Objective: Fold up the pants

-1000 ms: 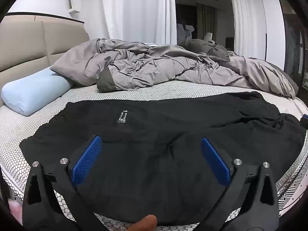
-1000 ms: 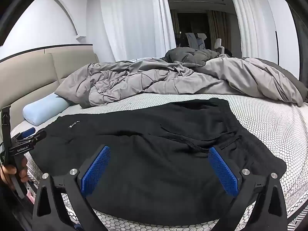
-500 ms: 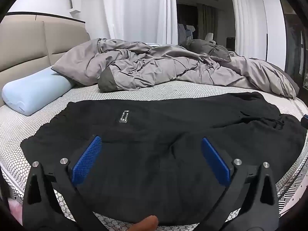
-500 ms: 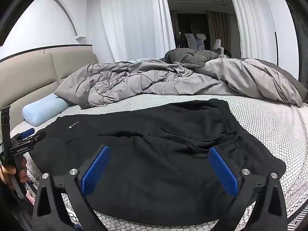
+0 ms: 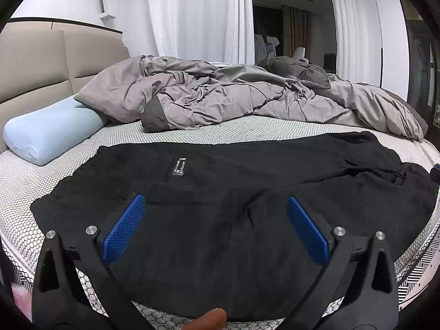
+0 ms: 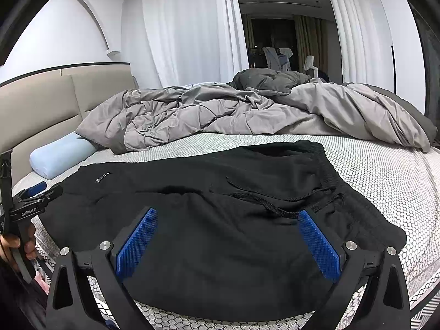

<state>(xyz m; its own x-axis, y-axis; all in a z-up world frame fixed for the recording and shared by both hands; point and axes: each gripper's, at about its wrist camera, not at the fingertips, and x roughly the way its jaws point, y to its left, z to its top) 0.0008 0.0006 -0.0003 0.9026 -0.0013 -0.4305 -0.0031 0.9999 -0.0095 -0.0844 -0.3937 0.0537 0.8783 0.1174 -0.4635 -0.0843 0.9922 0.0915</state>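
Note:
Black pants lie spread across the near part of the bed, legs to the left, waistband with drawstring to the right; they also show in the right wrist view. A small white-on-black label sits on the leg. My left gripper is open and empty, held above the leg part near the bed's front edge. My right gripper is open and empty, above the waist part. The left gripper also shows at the left edge of the right wrist view.
A rumpled grey duvet fills the far half of the bed. A light blue pillow lies at the left by the beige headboard. The patterned mattress shows bare right of the pants. White curtains hang behind.
Both grippers have stayed nearly still; the left view has shifted very slightly. The pants have not moved.

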